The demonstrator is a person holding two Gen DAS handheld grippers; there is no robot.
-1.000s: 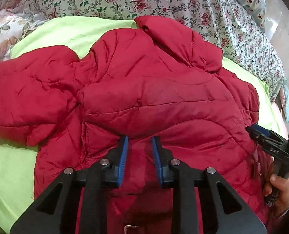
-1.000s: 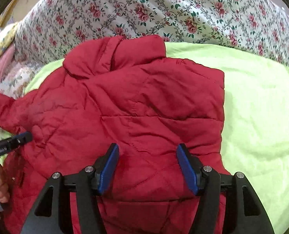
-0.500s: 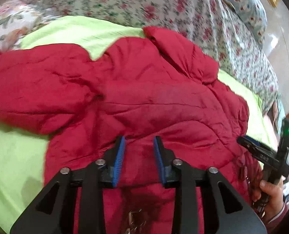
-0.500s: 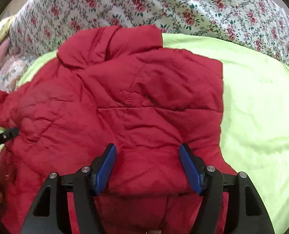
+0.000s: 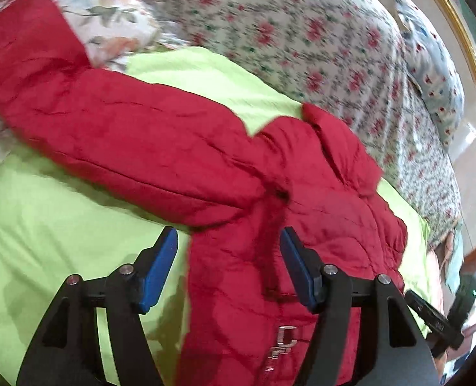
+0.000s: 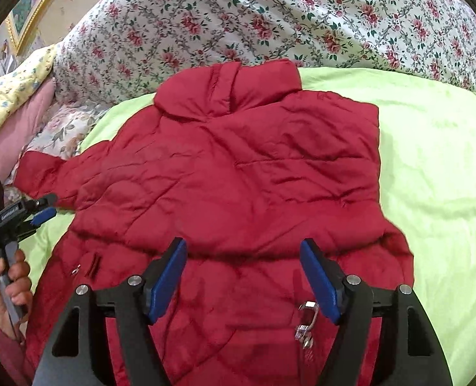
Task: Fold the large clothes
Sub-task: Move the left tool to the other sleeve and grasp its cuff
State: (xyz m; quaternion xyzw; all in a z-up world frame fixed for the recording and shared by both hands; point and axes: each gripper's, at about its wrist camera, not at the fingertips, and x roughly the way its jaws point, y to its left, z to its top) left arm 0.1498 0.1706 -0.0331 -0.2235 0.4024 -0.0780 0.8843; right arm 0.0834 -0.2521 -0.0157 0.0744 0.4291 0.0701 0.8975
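Note:
A red quilted jacket (image 6: 238, 177) lies back-up on a lime-green sheet (image 6: 430, 160), collar (image 6: 228, 87) at the far end. One sleeve (image 5: 125, 128) stretches out to the upper left. My left gripper (image 5: 228, 251) hovers over the jacket's left edge, its jaws opening, blue pads (image 5: 160, 267) clear of the fabric. My right gripper (image 6: 242, 257) hangs above the jacket's lower back, jaws also opening, nothing pinched. A metal zipper pull (image 6: 305, 318) shows near its right finger. The left gripper (image 6: 48, 206) appears at the left edge, held by a hand (image 6: 9, 280).
A floral duvet (image 6: 270, 16) is heaped behind the sheet. A yellow pillow (image 6: 13, 90) and pink bedding (image 6: 13, 128) lie at the far left. A gilt picture frame (image 5: 462, 25) hangs on the wall. The right gripper (image 5: 430, 315) shows at the lower right.
My left gripper has swung left across the jacket and its jaws have spread much wider. The sleeve now fills its upper left. My right gripper has drawn back and risen slightly, jaws a little wider.

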